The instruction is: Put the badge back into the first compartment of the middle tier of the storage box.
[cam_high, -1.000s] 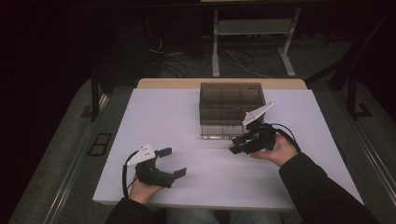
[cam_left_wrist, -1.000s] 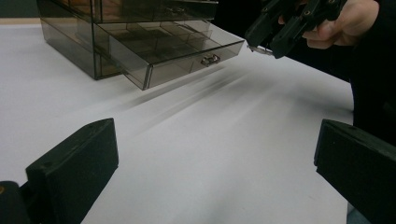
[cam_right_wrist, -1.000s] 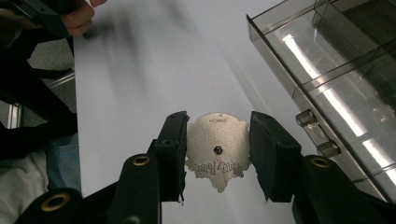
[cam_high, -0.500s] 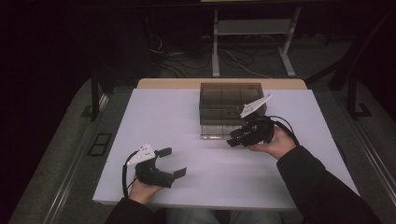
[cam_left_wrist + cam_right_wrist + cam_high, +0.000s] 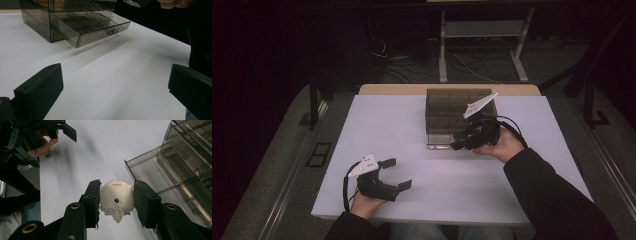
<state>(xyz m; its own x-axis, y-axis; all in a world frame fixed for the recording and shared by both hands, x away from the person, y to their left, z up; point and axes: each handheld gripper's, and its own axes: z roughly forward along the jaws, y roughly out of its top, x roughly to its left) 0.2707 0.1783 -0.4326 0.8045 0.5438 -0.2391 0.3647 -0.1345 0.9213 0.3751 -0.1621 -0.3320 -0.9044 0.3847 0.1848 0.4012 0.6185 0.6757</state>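
Note:
A smoky clear drawer cabinet (image 5: 456,112) stands at the table's far middle, its bottom drawer (image 5: 92,27) pulled out toward me. My right gripper (image 5: 117,201) is shut on a silver crest-shaped badge (image 5: 116,200), held flat between the jaws just beside the open drawer (image 5: 147,173). In the high view that right gripper (image 5: 460,142) hovers at the drawer's front edge (image 5: 439,146). My left gripper (image 5: 398,174) rests open near the table's front left with nothing between its jaws; it is also seen in the right gripper view (image 5: 53,135).
The white table (image 5: 377,125) has bare room left of the cabinet and between the two grippers. Beyond the far edge are a metal stand (image 5: 482,30) and loose cables (image 5: 402,55) on the dark floor.
My right gripper has moved left and slightly away from me, bringing the badge up to the open drawer's front. The left gripper has stayed put.

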